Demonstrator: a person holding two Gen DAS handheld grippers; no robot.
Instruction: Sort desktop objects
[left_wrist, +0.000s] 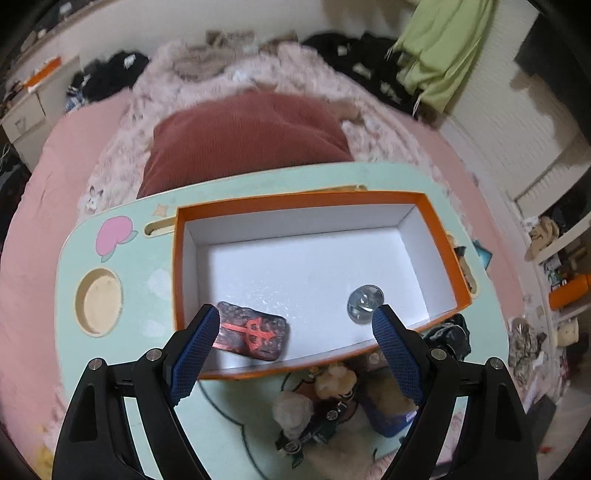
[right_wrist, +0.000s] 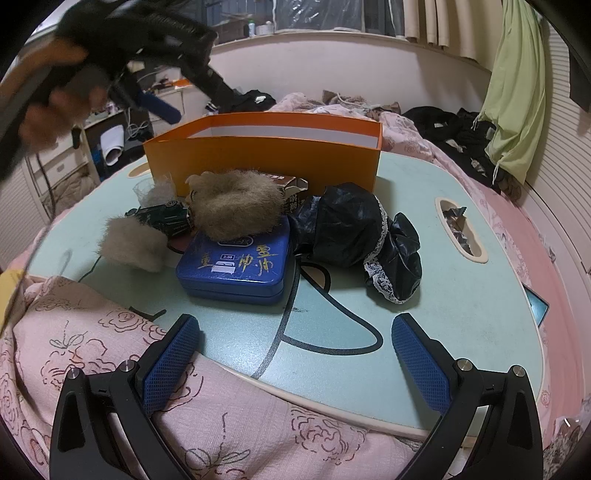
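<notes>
Left gripper (left_wrist: 293, 345) hangs above the near wall of the orange box (left_wrist: 424, 201), fingers spread wide, nothing between the pads. In the right wrist view the same gripper shows high at the upper left, blurred, held in a hand (right_wrist: 55, 107), its blue pad out over the box's left end.

The box stands on the far half of the lap desk (right_wrist: 461, 295), open at the top, white inside. Two things lie on its floor — a dark tin with a red cross mark (left_wrist: 253, 332) close to the near left corner, and a small round shiny thing (left_wrist: 365, 298) near the near wall toward the right. They are well apart from each other. The left pad overlaps the tin's end in the picture; contact cannot be told.

Right gripper (right_wrist: 293, 363) sits low at the near edge of the desk, fingers wide apart and empty, partly over the pink flowered quilt (right_wrist: 110, 350).

Still on the desk, in front of the box:
- blue tin (right_wrist: 236, 266), flat, about mid-desk
- tan fur piece (right_wrist: 236, 206) resting on the far edge of the blue tin
- second, paler fur tuft (right_wrist: 133, 245) just left of the blue tin
- dark toy car (right_wrist: 162, 218) between the two fur pieces
- black cloth with white lace trim (right_wrist: 354, 229), crumpled, just right of the blue tin
- small brown carton (right_wrist: 293, 186) against the box's near wall

A slot (right_wrist: 460, 230) near the desk's right edge holds crumpled wrappers.
</notes>
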